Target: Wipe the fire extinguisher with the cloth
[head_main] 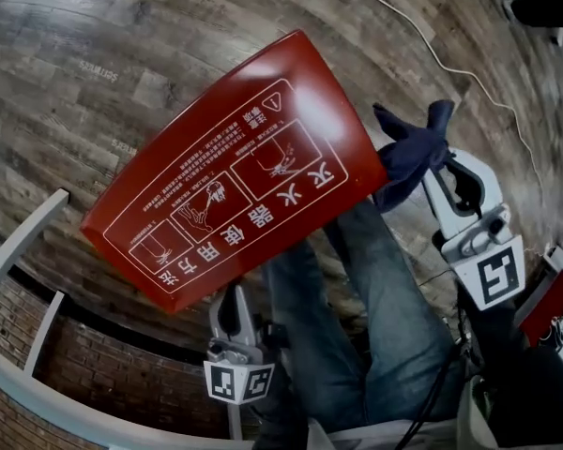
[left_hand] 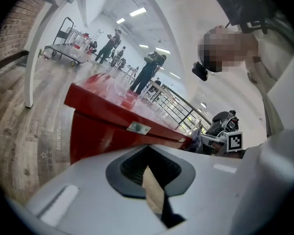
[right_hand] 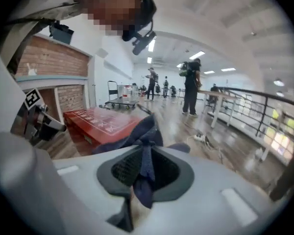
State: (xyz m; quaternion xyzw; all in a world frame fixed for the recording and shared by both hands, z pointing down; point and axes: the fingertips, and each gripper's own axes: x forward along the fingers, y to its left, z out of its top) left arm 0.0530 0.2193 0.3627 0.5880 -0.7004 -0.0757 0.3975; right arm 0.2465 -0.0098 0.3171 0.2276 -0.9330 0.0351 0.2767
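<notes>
1. Down on the wood-plank floor (head_main: pixel 94 64), right below the person, lay the red fire extinguisher box (head_main: pixel 235 167). Its broad lid faced up and sat slantwise to the planks. No extinguisher cylinder showed in any view, so the box seemed to be the surface due for wiping.
2. At the box's right edge hovered the right gripper (head_main: pixel 432 167), its jaws pinching a dark blue cloth (head_main: pixel 408 153). Bunched folds stuck out past the tips. This hold looked chosen so that fabric, not jaw, would meet the lid first.
3. By the near edge of the box sat the left gripper (head_main: pixel 228 296), jaws pressed together with nothing seen between them. It was probably placed there to steady the box during wiping. Whether it touched the red wall could not be told.
4. The lid was smooth and glossy, catching a pale sheen, and carried white printed pictograms and characters. It was flat-faced with crisp edges, likely painted sheet metal. A small plate (left_hand: pixel 138 127) was fixed on the side wall.
5. The cloth was soft, matte and limp, creased where the jaws squeezed it.
6. The floor planks were grey-brown with visible grain. A thin white cable (head_main: pixel 450 64) snaked across them, well apart from the box. The person's jeans (head_main: pixel 375 298) filled the space between the two grippers.
</notes>
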